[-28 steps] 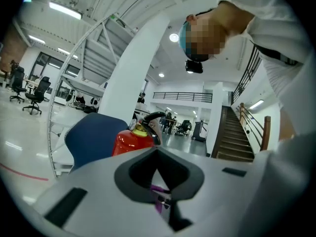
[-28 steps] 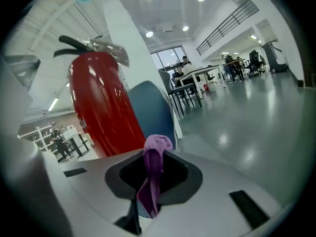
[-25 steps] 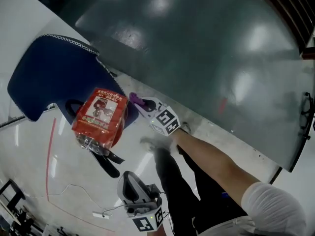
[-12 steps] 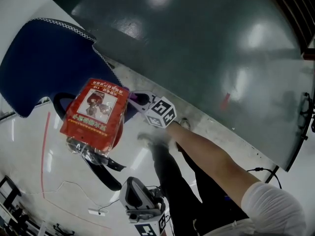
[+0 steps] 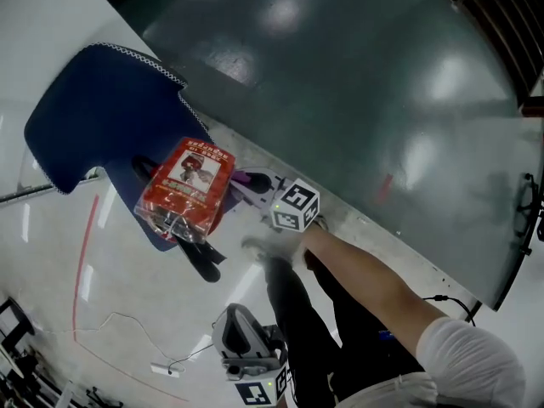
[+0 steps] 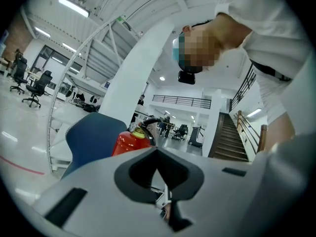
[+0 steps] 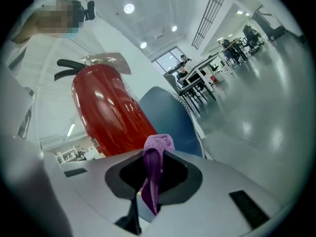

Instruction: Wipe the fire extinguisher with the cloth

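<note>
Across the upper head view, a dark green panel (image 5: 340, 75), glossy with lamp glare; below it, pale floor (image 5: 51, 253) with a thin red line (image 5: 82, 262). Neither gripper view shows the panel.

Next in size, a blue chair (image 5: 102, 117) with white stitching along its edge. Seen from above in the head view; seen from low down as a curved back in the left gripper view (image 6: 91, 135) and the right gripper view (image 7: 170, 117).

Against the chair, the red extinguisher (image 5: 187, 189). From above, only its printed label, a clear wrapping and the black hose. From the right gripper view, close and tall (image 7: 106, 112), black handle on top. From the left gripper view, smaller and farther off (image 6: 127, 141), yellow neck showing. Hard to tell whether it stands on the seat or the floor.

Reaching in from lower right, a bare forearm (image 5: 374, 296) behind the right gripper (image 5: 248, 182), just beside the extinguisher's side. Jaws clamped (image 7: 150, 191) on a purple cloth (image 7: 157, 154), its folded end poking up between them. In the head view, only a small purple tip (image 5: 241, 177) next to the red body; contact not clear.

Low in the head view, well apart from the extinguisher, the left gripper (image 5: 240, 340). Jaws together (image 6: 165, 196), nothing between them. Behind, only in that view, a staircase (image 6: 229, 139).
</note>
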